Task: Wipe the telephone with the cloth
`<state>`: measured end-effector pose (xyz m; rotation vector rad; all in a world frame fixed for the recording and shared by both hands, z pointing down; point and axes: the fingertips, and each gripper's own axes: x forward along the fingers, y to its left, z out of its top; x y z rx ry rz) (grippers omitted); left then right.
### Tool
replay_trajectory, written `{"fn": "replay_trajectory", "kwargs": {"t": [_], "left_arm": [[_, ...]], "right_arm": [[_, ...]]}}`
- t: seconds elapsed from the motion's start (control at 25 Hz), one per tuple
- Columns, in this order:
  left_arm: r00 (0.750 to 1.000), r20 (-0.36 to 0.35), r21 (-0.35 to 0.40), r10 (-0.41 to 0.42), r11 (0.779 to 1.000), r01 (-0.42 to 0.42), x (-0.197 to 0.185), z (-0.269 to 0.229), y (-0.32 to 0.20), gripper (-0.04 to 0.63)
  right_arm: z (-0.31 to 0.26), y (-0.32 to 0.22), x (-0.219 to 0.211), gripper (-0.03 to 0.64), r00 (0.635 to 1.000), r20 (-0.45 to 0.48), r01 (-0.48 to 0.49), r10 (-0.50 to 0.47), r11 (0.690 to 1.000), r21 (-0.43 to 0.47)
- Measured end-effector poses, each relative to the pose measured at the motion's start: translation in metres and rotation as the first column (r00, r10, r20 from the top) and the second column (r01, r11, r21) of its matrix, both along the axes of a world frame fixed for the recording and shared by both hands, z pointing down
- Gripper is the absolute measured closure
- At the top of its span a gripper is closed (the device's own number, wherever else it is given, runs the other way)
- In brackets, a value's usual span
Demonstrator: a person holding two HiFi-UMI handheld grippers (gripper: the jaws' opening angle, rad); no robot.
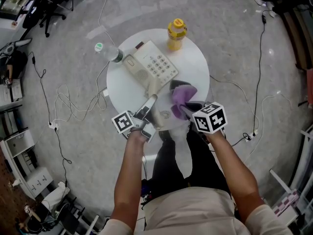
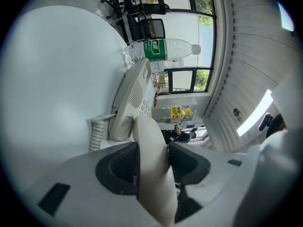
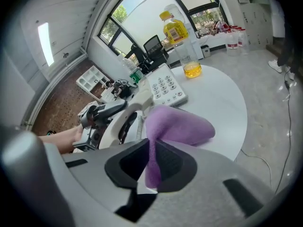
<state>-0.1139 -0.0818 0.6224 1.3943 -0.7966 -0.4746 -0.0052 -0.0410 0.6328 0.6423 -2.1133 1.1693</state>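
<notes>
Your left gripper [image 2: 152, 149]: fingers [image 2: 118, 167] partly apart, clamped on the cream plastic telephone handset [image 2: 150, 174]. The handset is off its cradle and sticks out ahead of them. Your right gripper [image 3: 152, 156]: fingers [image 3: 177, 163] nearly together, pinching the soft purple cloth [image 3: 179, 124]. Its free end bunches up ahead of them, just beside the handset, over the near part of the table.

A cream coiled cord [image 2: 97, 134] lies by the handset's far end, next to the cream push-button telephone base [image 1: 150, 65]. The base sits mid-table at an angle, keypad up, with a speaker grille on one side.

Everything rests on a round white table [image 1: 195, 65] with a smooth top. A clear water bottle with green label [image 1: 108, 52] is at its left edge in the head view. A clear bottle with yellow cap and label [image 1: 176, 33] is at the far edge.

Around it you have a grey polished floor [image 1: 244, 43] with loose cables [image 1: 63, 99], black office chairs [image 1: 49, 6] and big windows [image 2: 189, 18].

Count: one telephone base, one handset, one cloth, two bottles, two grippers.
</notes>
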Motion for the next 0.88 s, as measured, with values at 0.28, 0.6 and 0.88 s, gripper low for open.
{"fn": "replay_trajectory", "kwargs": {"t": [0.28, 0.6, 0.88], "left_arm": [[1.0, 0.006, 0.025, -0.003, 1.0, 0.003, 0.001, -0.001, -0.007, 0.394], [1.0, 0.008, 0.055, -0.002, 0.998, 0.001, 0.009, -0.002, -0.013, 0.394], [0.999, 0.022, 0.077, -0.032, 0.997, 0.03, 0.01, 0.001, -0.012, 0.394]], "right_arm": [[0.003, -0.006, 0.005, 0.586, 1.0, -0.01, 0.006, -0.006, 1.0, 0.0], [0.009, -0.004, 0.007, 0.584, 1.0, -0.015, 0.002, -0.003, 1.0, -0.017], [0.014, -0.002, 0.01, 0.584, 1.0, -0.018, 0.001, -0.002, 1.0, -0.021]]}}
